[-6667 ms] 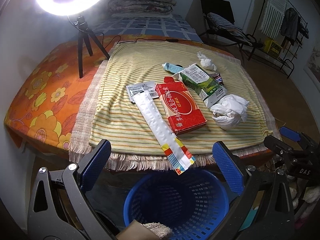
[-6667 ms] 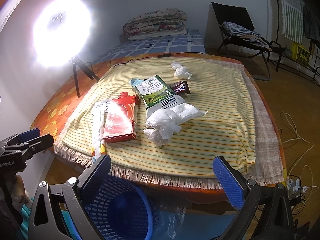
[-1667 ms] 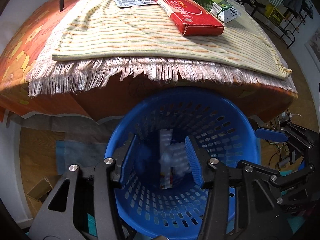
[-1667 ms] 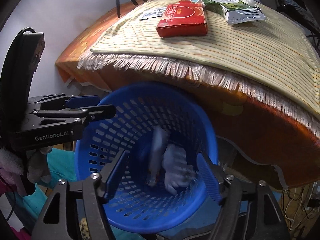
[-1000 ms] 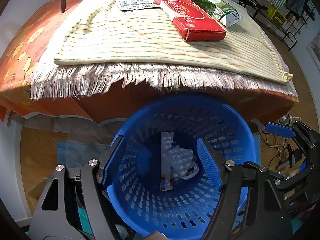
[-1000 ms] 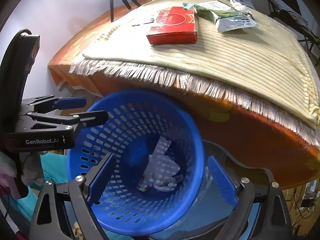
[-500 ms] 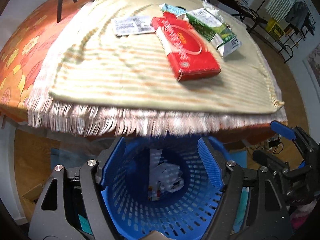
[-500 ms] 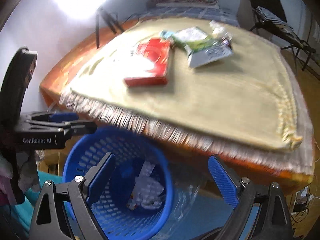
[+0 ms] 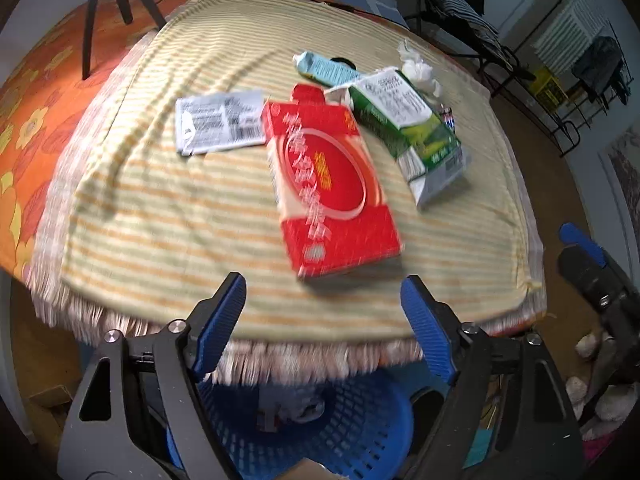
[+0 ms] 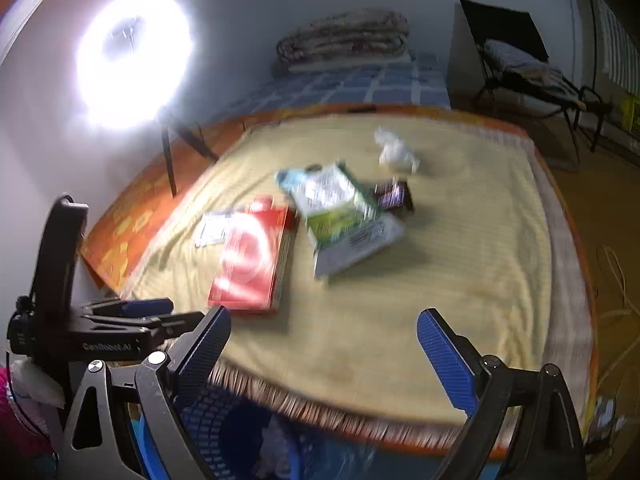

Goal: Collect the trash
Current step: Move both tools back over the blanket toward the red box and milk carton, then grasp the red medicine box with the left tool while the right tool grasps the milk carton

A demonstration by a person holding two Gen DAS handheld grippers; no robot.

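Observation:
A red box (image 9: 332,196) (image 10: 250,256), a green carton (image 9: 408,128) (image 10: 340,212), a white label wrapper (image 9: 218,120), a pale blue tube (image 9: 324,70), a dark candy bar (image 10: 394,196) and a tissue wad (image 10: 394,154) lie on the striped cloth (image 9: 160,208). Below the cloth's fringe stands the blue basket (image 9: 332,432) (image 10: 208,432) with crumpled white paper (image 9: 300,404) inside. My left gripper (image 9: 322,312) hovers at the fringe just short of the red box, its jaws opening with nothing between them. My right gripper (image 10: 326,334) is open and empty over the near edge.
A ring light (image 10: 132,60) on a tripod (image 9: 108,8) stands at the bed's far left. Folded blankets (image 10: 344,40) lie at the back, a chair (image 10: 516,64) and a rack (image 9: 576,52) to the right. Cables (image 10: 616,272) trail on the floor.
Both grippers have lifted from over the basket and tilted up toward the cloth. The left jaws have spread wider. The long wrapper and crumpled white paper, earlier on the cloth, lie in the basket.

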